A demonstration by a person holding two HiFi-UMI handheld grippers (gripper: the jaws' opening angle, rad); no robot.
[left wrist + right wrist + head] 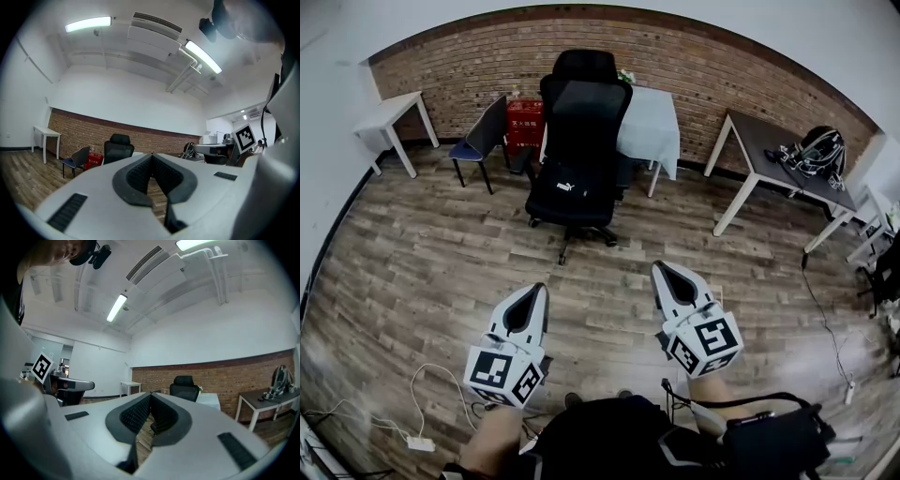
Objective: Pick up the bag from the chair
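Note:
A black bag (569, 192) with a small white logo lies on the seat of a black office chair (584, 103) in the middle of the room. Both grippers are held low in front of me, well short of the chair, pointing level toward it. My left gripper (536, 289) is shut with nothing between its jaws, and my right gripper (661, 267) is shut and empty too. The left gripper view looks past the closed left gripper (151, 155) to the chair (118, 149) far off. In the right gripper view the chair (183, 389) stands beyond the closed right gripper (151, 394).
A small dark chair (483, 136) and a red box (525, 124) stand left of the office chair, a white-clothed table (652, 117) behind it. A white table (389, 112) is far left. A dark-topped table (773, 155) with a backpack (814, 150) is right. Cables (422, 441) lie near my feet.

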